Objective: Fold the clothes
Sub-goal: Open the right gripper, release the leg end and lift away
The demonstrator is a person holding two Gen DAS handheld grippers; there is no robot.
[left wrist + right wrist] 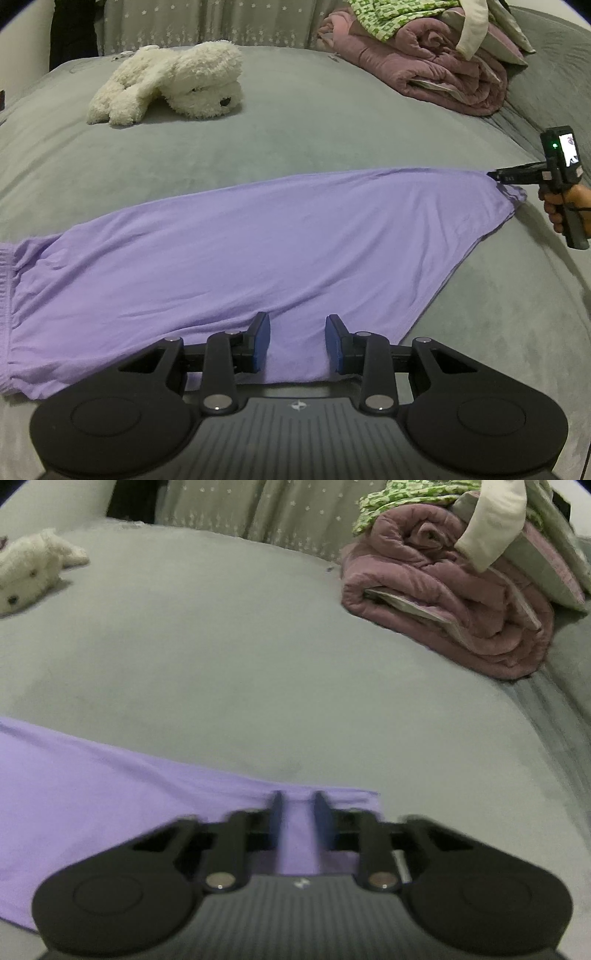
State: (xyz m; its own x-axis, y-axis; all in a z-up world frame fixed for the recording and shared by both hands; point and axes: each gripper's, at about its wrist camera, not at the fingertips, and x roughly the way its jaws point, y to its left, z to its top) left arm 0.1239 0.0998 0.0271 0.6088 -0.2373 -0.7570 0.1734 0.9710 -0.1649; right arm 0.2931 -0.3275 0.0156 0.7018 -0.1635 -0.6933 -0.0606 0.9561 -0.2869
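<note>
1. Left hand-held gripper (297,341) sits low over the near edge of the lilac garment (240,251), blue pads parted, cloth lying in the gap, nothing pinched.
2. Right hand-held gripper (493,175) is at the garment's right end; from the left wrist view its tips look clamped together on the far corner there. Its own camera is smeared with blur, fingers (275,808) showing with lilac cloth between them.
3. A hand (565,206) wraps that tool's grip.
4. The garment lies spread flat across the grey-green bed (332,129), gathered hem at its left end.
5. Beyond the garment, far left: a white plush toy (173,81).
6. Beyond the garment, far right: a rolled mauve quilt (443,70) with green-patterned cloth (388,18) piled on top.
</note>
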